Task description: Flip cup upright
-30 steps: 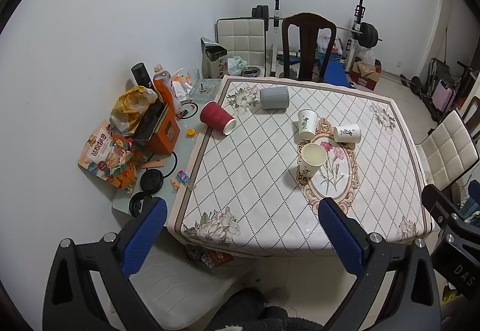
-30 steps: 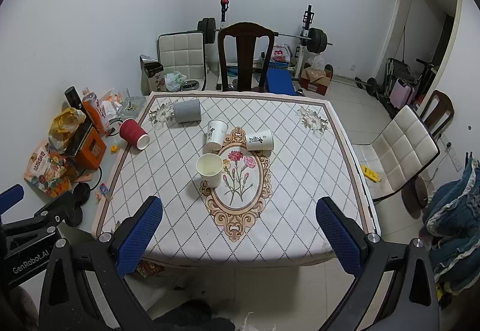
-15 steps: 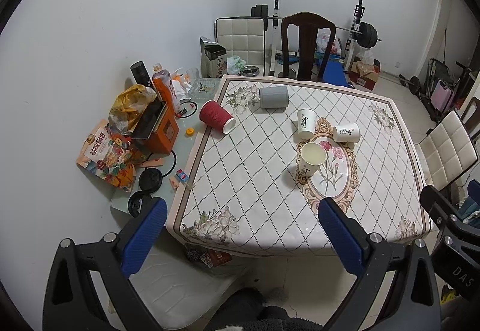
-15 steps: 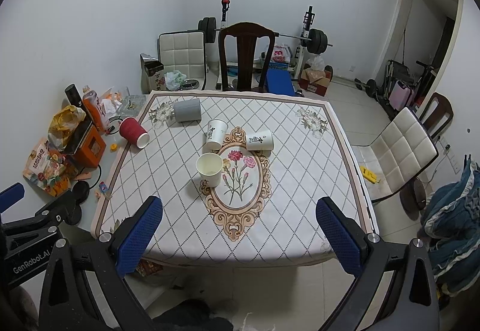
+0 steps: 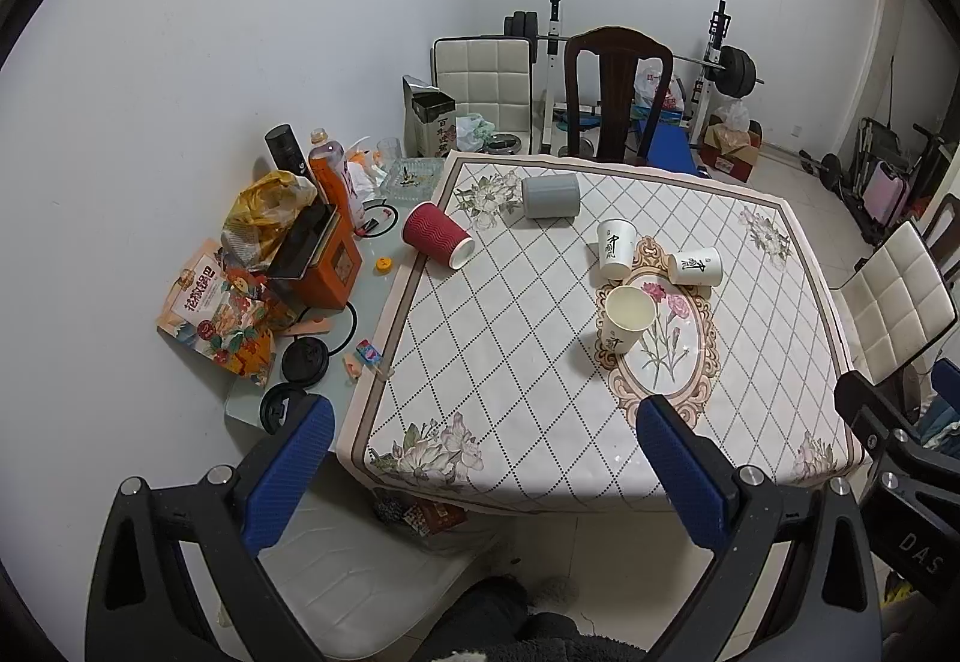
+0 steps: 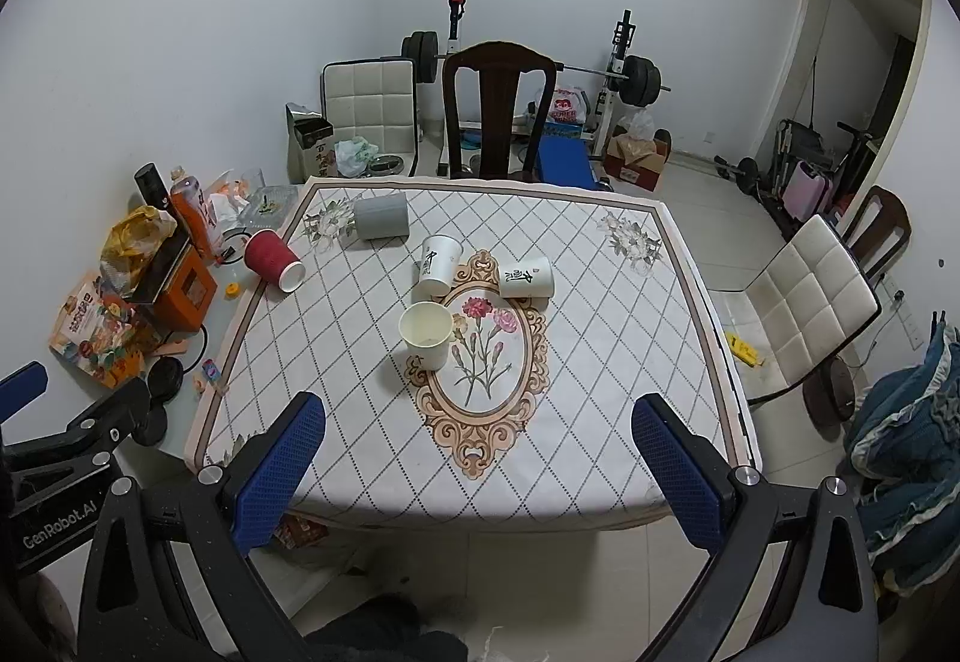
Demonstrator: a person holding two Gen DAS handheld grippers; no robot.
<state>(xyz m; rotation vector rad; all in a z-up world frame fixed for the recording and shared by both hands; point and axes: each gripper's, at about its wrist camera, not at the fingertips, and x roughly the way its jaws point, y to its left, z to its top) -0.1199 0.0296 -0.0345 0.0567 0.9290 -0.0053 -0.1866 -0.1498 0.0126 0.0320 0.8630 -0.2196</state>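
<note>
Left tongs (image 5: pixel 480 446) and right tongs (image 6: pixel 480 443) both spread wide, gripping nothing, held short of the table (image 6: pixel 600 362); one white cup (image 6: pixel 426 333) upright at centre; red cup (image 6: pixel 274 260), grey cup (image 6: pixel 381 217) and two white cups (image 6: pixel 526 276) lie tipped.

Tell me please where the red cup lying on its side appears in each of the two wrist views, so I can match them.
Left wrist view: the red cup lies left of centre, at the table's left edge, its mouth toward the lower right.
Right wrist view: the red cup lies far left of centre, at the same edge.
Shared landmark: the grey cup on its side, up and right of it.
</note>
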